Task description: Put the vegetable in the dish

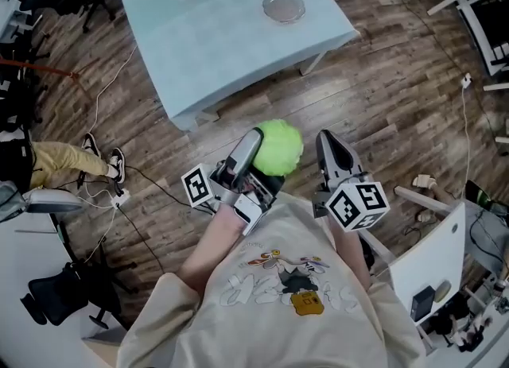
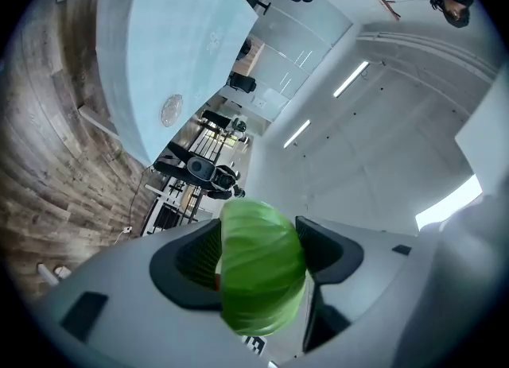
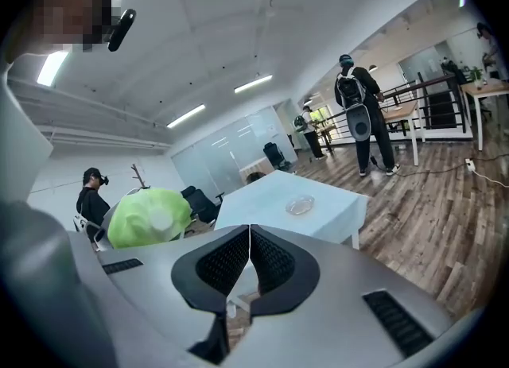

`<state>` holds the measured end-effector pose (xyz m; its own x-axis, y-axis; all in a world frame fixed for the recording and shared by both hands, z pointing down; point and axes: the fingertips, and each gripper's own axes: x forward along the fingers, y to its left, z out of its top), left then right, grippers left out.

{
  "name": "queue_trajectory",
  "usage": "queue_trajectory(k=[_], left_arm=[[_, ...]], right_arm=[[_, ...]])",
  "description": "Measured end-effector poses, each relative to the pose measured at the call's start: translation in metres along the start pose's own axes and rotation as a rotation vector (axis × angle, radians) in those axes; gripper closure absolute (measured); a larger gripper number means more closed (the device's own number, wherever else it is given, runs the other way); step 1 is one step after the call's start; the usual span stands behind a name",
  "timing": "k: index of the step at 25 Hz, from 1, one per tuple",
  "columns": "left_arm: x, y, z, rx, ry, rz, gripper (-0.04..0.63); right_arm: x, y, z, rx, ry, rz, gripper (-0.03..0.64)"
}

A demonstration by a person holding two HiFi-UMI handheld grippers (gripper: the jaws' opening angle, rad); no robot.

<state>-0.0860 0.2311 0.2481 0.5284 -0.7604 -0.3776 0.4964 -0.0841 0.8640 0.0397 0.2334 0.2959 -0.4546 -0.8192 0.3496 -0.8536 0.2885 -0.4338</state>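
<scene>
- The left gripper (image 2: 258, 257) is grasping a round green vegetable (image 1: 278, 148), with its jaws pressing on the two sides of it.
- The vegetable is hanging in the air above the wooden floor (image 1: 382, 112), in front of the person's chest and well apart from the pale blue tabletop (image 1: 207, 48).
- The right gripper (image 3: 250, 257) is carrying nothing, its jaws clenched together. In the head view it is sitting just beside the vegetable, at 3 o'clock.
- A clear dish (image 1: 284, 6) is lying on the tabletop near its right edge, at 12 o'clock from the vegetable.
</scene>
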Motion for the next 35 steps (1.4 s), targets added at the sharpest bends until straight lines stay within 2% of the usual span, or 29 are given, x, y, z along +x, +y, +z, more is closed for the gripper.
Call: queue_trajectory(k=[6, 11, 20, 29, 35], left_arm=[[0.001, -0.005, 0.035, -0.014, 0.019, 0.016, 0.293], [0.007, -0.003, 0.044, -0.023, 0.033, 0.015, 0.293], [0.027, -0.006, 0.063, -0.027, 0.026, -0.003, 0.293], [0.076, 0.008, 0.094, 0.006, 0.01, 0.006, 0.293], [0.126, 0.026, 0.121, 0.021, -0.004, 0.039, 0.293]], right_arm=[[0.03, 0.01, 0.009, -0.005, -0.017, -0.039, 0.592], [0.04, 0.01, 0.008, -0.011, 0.007, -0.053, 0.592], [0.062, 0.016, 0.026, -0.031, -0.008, -0.038, 0.592], [0.111, -0.015, 0.051, 0.001, -0.014, -0.004, 0.592], [0.155, -0.048, 0.087, -0.005, -0.005, 0.016, 0.592]])
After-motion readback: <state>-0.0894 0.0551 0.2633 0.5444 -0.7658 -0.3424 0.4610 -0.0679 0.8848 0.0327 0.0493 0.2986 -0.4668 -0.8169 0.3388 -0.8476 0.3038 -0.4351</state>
